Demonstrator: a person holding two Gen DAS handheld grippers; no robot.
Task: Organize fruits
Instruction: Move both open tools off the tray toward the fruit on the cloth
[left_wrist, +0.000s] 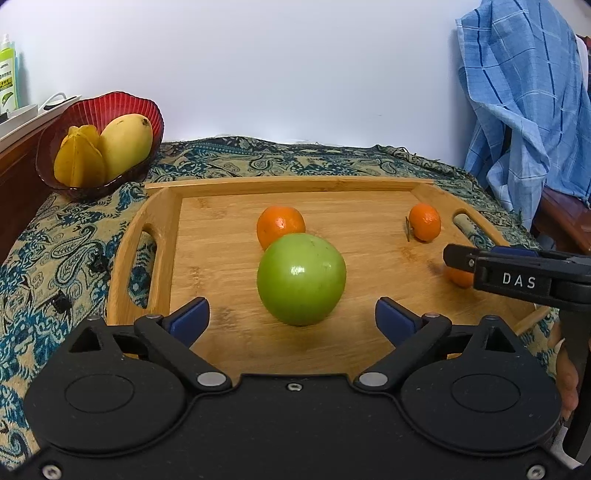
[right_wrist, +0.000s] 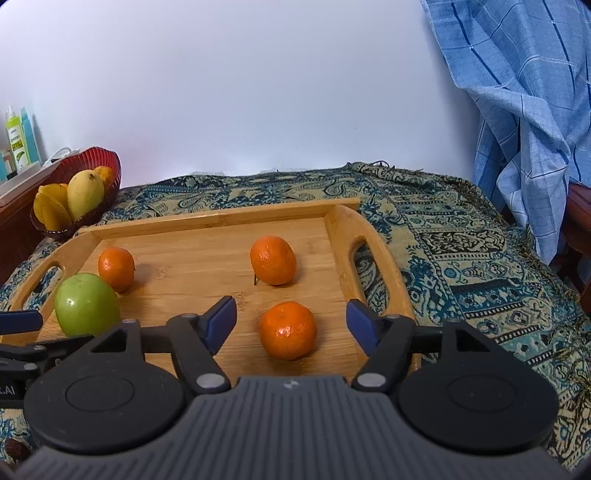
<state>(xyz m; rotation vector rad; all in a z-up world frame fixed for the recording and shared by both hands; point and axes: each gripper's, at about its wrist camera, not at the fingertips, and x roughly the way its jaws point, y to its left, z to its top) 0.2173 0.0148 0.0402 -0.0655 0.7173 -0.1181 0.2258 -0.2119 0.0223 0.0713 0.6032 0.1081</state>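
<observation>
A green apple lies on the wooden tray, just ahead of my open left gripper, between its blue pads without touching. An orange sits right behind the apple, another at the tray's far right. My open right gripper frames a third orange near the tray's front right; it shows in the left wrist view behind the right gripper's finger. The apple and two other oranges also show in the right wrist view.
A red bowl with a mango and a starfruit stands at the back left on the patterned cloth. A blue checked cloth hangs at the right. Bottles stand far left.
</observation>
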